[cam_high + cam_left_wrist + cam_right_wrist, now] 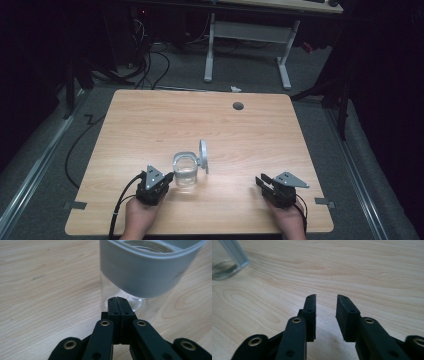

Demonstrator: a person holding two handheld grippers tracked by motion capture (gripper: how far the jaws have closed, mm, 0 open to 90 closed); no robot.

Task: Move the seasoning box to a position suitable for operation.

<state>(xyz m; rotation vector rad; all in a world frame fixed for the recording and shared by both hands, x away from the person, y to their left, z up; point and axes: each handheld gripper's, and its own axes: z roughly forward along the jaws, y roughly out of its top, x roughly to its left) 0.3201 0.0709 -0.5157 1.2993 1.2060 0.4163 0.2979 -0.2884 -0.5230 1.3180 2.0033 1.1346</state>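
In the lower middle of the high view, a clear glass jar with a grey collar stands on the wooden table, and its round grey lid stands up on its edge at the jar's right side. The left gripper view shows what the high view does not: the jar's open mouth from very close, and the black jaws pressed flat together with nothing between them. The right gripper view shows the lid in the upper left corner of the frame, and two jaws standing apart over bare wood.

In the upper part of the high view there is a small grey round cap in the table top, and behind the table a white desk frame and dark cables on the floor.

The left gripper is just beside the jar, at its lower left, with the tips near the glass base; whether they touch, I cannot tell. The right gripper is well apart from the jar, in the lower right.
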